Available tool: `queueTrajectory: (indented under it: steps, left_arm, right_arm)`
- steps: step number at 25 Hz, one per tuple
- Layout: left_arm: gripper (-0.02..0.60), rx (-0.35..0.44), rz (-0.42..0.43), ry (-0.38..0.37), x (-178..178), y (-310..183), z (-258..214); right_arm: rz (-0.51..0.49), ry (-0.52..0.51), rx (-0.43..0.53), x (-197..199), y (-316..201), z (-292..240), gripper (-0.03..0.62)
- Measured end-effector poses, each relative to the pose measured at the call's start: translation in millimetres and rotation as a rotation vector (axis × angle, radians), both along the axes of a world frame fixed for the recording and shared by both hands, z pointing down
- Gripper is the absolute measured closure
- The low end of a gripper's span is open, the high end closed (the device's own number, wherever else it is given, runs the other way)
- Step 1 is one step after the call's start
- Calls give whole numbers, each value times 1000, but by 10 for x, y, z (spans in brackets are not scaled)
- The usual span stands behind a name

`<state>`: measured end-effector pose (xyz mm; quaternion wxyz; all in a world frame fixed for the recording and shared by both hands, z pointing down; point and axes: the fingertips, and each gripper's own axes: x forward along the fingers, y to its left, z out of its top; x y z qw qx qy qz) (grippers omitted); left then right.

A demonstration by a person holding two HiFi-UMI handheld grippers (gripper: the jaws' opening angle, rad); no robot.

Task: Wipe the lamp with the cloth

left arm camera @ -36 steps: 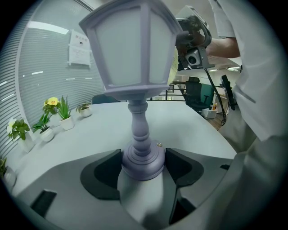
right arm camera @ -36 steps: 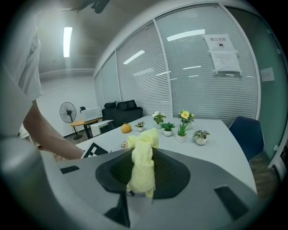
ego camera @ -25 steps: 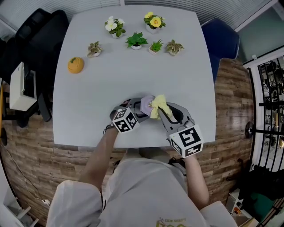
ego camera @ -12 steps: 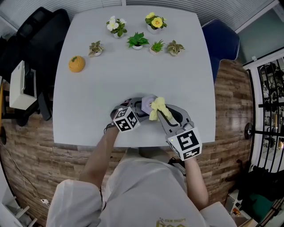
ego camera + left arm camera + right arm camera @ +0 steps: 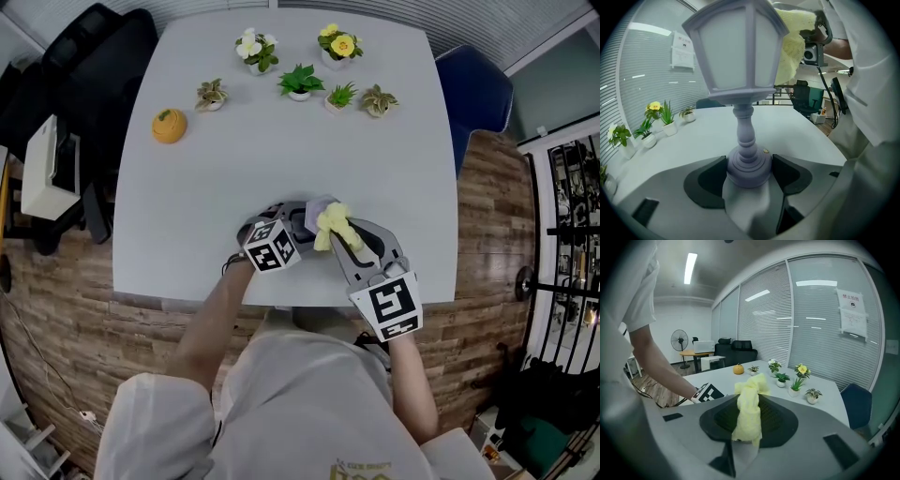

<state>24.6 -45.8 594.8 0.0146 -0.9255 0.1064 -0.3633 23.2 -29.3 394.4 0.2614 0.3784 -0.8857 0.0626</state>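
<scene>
In the head view, the lamp (image 5: 316,208) stands near the front edge of the white table (image 5: 281,141), between the left gripper (image 5: 298,223) and the right gripper (image 5: 336,234). In the left gripper view, it is matte lilac with a lantern-shaped shade, frosted panels and a turned stem; the jaws, set wide, clamp its round base. In the right gripper view, the closed jaws pinch the bunched, fluffy yellow cloth (image 5: 330,223).
</scene>
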Motion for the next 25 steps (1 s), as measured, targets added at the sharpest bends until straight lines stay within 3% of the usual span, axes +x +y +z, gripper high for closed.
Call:
queueTrajectory:
  steps: [25]
  left_arm:
    - [264,0,0,2,4,4,5]
  right_arm:
    - [-161,215,168,-346,-133,-13,487]
